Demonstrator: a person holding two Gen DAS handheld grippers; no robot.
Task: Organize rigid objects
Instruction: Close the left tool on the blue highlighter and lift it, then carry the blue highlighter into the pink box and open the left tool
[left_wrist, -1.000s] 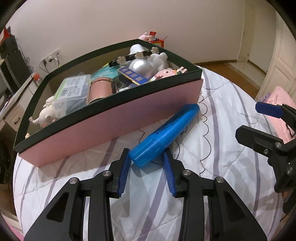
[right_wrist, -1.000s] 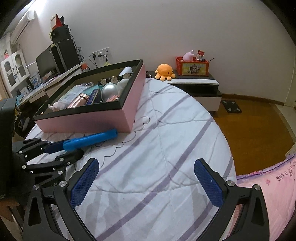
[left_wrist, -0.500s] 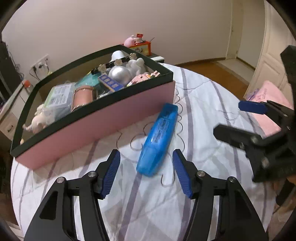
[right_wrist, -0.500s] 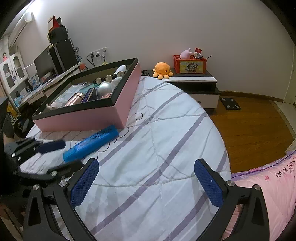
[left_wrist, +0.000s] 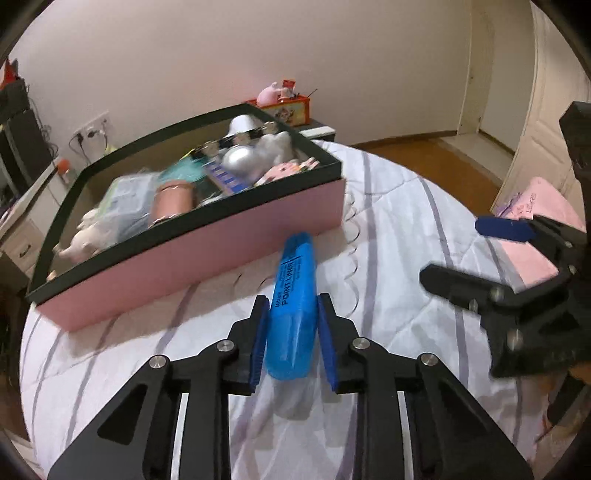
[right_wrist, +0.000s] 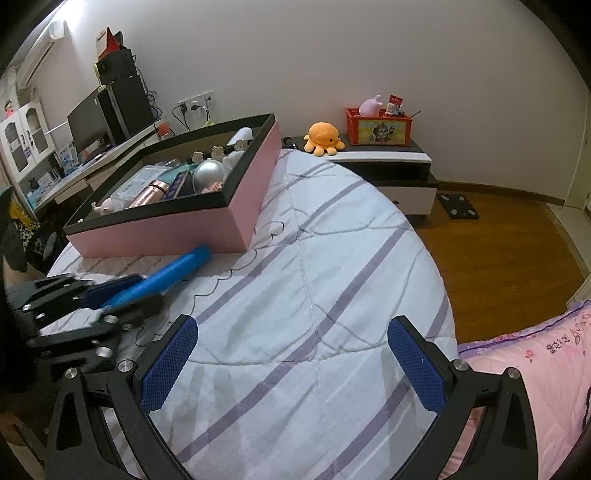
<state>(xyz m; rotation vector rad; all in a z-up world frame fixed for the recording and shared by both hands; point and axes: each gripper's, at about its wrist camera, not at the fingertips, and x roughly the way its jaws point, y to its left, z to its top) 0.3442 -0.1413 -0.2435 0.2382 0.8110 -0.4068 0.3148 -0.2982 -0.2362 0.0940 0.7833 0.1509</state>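
Clamping the rear half of a blue highlighter (left_wrist: 293, 306), the left gripper (left_wrist: 291, 334) has both blue pads pressed against the marker's sides, and the marker's far end points ahead toward the pink box (left_wrist: 207, 254) with the black rim. From the right wrist view the same highlighter (right_wrist: 173, 271) runs from that gripper's fingers up to the box's near wall; whether its tip touches the wall cannot be told, as the frame is blurred there. The box lies straight ahead of the left gripper on the striped quilt (right_wrist: 314, 295) and holds a silver ball (left_wrist: 242, 162), a copper-coloured bottle (left_wrist: 173, 201), a small white figure (left_wrist: 83, 245) and other items too blurred to name.

The right gripper (right_wrist: 291, 365) sits off to the left gripper's right, its 2 pads spread wide with only quilt between them, gripping nothing. Beyond it, ahead and to its right, stands a low cabinet (right_wrist: 388, 166) carrying an orange plush octopus (right_wrist: 323, 138) and a red crate (right_wrist: 378, 127).
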